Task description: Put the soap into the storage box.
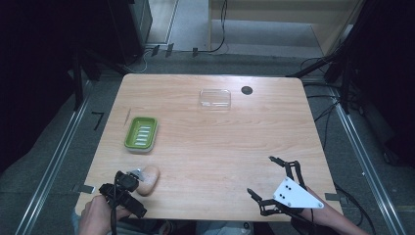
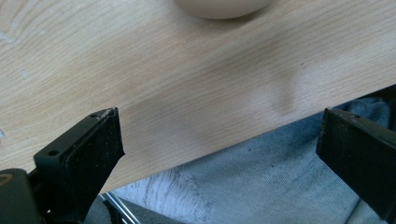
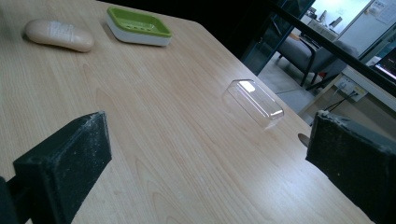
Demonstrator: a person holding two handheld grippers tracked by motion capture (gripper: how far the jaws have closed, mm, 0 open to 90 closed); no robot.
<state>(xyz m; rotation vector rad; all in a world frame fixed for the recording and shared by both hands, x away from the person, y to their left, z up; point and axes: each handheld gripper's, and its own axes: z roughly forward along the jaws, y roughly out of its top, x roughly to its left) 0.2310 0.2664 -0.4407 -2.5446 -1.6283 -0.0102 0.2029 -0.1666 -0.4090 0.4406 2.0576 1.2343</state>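
1. Bkgd: dark room, grey floor, cables on the floor beyond the far edge. Light wood table (image 1: pixel 210 147) w/ rounded corners; small dark round spot (image 1: pixel 246 90) near far-right corner.
2. My left gripper (image 1: pixel 128 188) is at the near-left corner of the table, my hand (image 1: pixel 98 215) behind it at the edge. Jaws wide apart, nothing between them. In the left gripper view the gap (image 2: pixel 219 149) spans bare wood and the table edge, grey cloth below.
3. Soap bar (image 1: pixel 148 179), beige and oblong, lies flat on the table just beside the left gripper's tips on their right in the high view. Touching or not: can't tell. In the left gripper view its rim (image 2: pixel 222 7) sits at the top, ahead of the jaws, not between them.
4. Green soap dish (image 1: pixel 141 133), white base, slotted floor: ahead of the left gripper, past the soap, apart from it. Nothing in it.
5. My right gripper (image 1: pixel 260 176) is at the near-right part of the table, grey plate on top. Jaws wide, nothing held; bare wood between them in the right gripper view (image 3: pixel 205 158).
6. Clear plastic lid (image 1: pixel 215 98): well ahead of both grippers, near the far edge, just beside the dark spot. From the right gripper it lies ahead (image 3: pixel 254 102); soap (image 3: pixel 58 35) and dish (image 3: pixel 137 25) far off to its upper left.
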